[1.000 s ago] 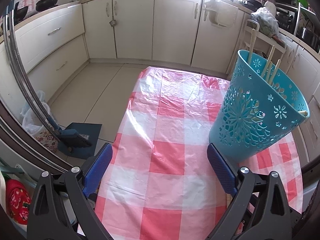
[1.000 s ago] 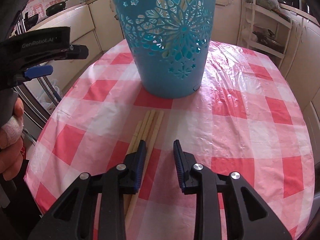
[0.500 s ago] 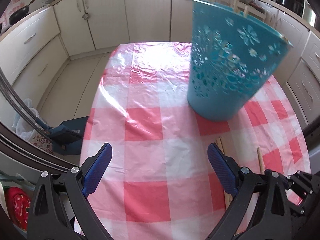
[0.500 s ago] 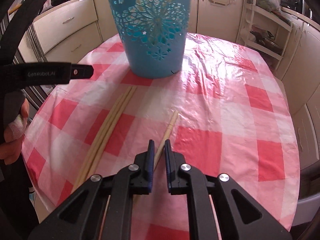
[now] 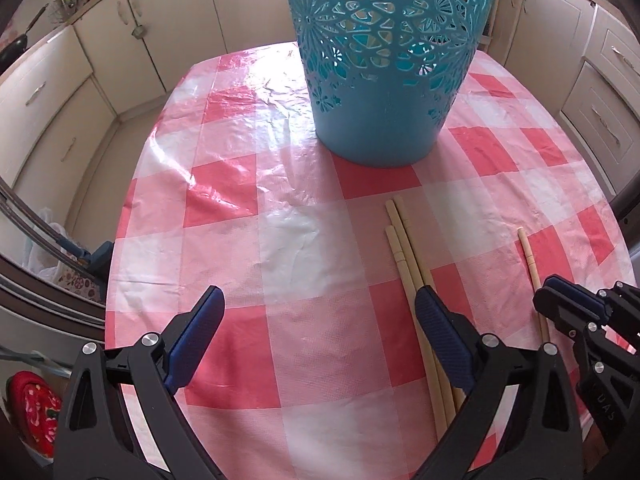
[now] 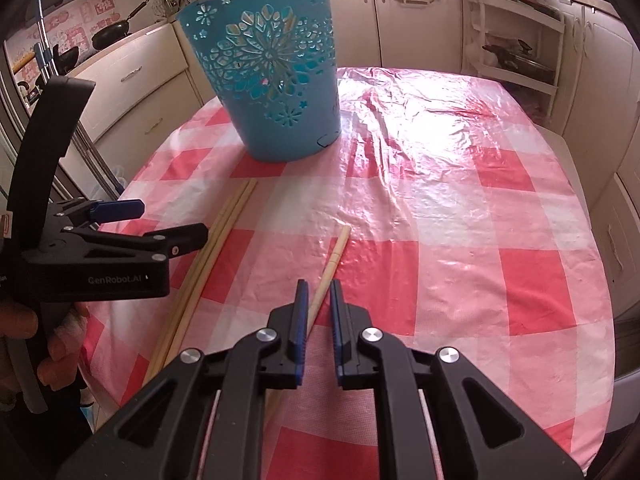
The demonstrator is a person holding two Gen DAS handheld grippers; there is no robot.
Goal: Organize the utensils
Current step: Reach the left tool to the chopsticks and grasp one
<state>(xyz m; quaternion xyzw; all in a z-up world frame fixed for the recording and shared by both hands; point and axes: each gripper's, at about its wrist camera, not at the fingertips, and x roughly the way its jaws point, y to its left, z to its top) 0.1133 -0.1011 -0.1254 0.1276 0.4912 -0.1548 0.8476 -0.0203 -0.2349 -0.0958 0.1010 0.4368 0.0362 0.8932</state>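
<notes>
Right gripper point(image 6: 318, 312): jaws narrowly parted astride single chopstick point(image 6: 334, 254), grip unconfirmed. Left gripper point(image 5: 320, 320): jaws wide, holding nothing. Chopstick bundle point(image 5: 408, 256) lies on checked tablecloth point(image 5: 248, 184) at its 1 o'clock. Blue perforated basket point(image 5: 388, 64) stands upright at 12 o'clock.

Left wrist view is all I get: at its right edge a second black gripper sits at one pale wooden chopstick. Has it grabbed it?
Observer: In the right wrist view the right gripper is nearly closed, and the single pale wooden chopstick runs between its fingers. I cannot tell whether it is pinched.
Operator: The other chopsticks vanish behind my gripper. Where do they end?
Observer: The bundle of pale wooden chopsticks runs on to the near edge of the pink checked tablecloth.
Operator: Who holds my gripper?
Observer: A bare hand grips the handle of the left gripper.
</notes>
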